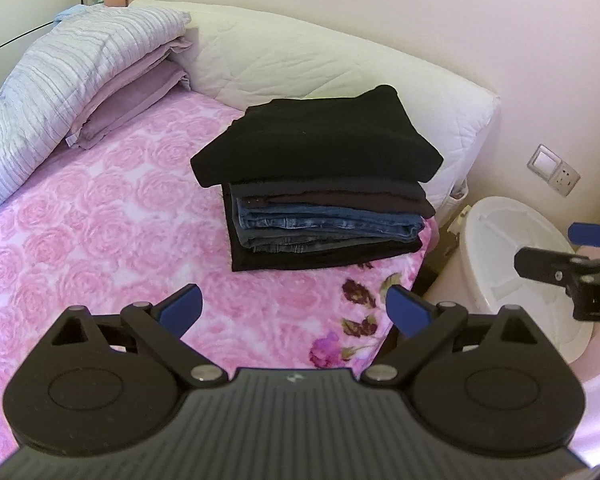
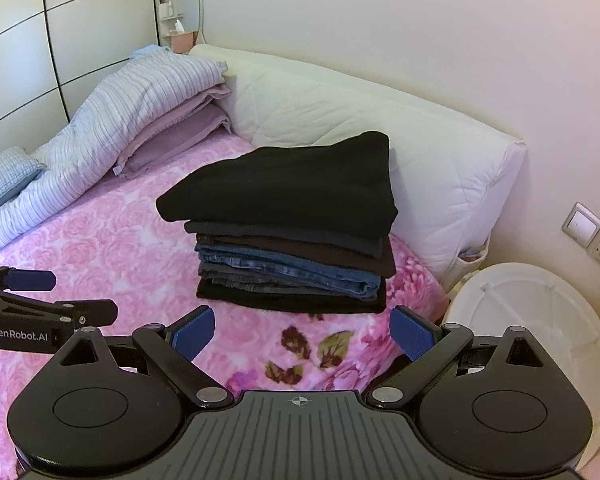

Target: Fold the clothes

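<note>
A stack of folded clothes (image 1: 324,184) sat on the bed (image 1: 100,240), near its corner and just before the quilted white headboard cushion (image 1: 340,68). On top lay a soft, matte black garment (image 2: 288,188), a broad flat slab; under it came dark layers, stiff blue denim (image 2: 292,272) with seamed edges, and a black piece at the bottom. The stack's long axis ran across both views, folded edges toward the cameras. The left gripper (image 1: 294,308) and right gripper (image 2: 302,332) hovered short of it, jaws spread and empty, above the plush rose-patterned pink blanket (image 2: 100,248).
</note>
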### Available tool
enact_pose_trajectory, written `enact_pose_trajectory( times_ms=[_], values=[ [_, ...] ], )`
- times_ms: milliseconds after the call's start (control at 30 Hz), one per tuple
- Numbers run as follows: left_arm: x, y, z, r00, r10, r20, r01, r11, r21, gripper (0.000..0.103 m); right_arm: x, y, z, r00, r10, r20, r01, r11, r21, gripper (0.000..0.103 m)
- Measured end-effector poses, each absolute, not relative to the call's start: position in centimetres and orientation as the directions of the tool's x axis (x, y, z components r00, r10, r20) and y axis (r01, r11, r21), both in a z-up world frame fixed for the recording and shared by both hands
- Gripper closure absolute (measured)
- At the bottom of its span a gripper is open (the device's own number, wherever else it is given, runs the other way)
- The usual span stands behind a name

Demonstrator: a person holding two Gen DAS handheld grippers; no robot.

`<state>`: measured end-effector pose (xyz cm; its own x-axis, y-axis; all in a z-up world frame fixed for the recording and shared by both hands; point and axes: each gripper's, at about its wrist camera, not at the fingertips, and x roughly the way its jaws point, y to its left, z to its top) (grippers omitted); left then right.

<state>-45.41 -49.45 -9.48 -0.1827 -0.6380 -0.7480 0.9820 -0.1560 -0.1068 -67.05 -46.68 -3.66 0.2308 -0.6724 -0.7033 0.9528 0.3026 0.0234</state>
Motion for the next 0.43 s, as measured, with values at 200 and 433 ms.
enact_pose_trajectory(
  times_ms=[200,433],
  values=[
    [-45.86,-49.65,-9.46,-0.169,-0.635,-0.753,0.983,-0.164,-0.082,0.006,-66.96,-46.54,-3.6,0.232,-0.673,-0.702,0.952,0.306,0.021,0.006],
    [-46.1,-49.37,-9.45,-0.159,-0.645,-0.748,0.984,-0.164,-0.068,0.005,-67.1,-46.24,-3.5,0.226,-0.677,-0.7,0.954,0.299,0.019,0.006]
  ],
)
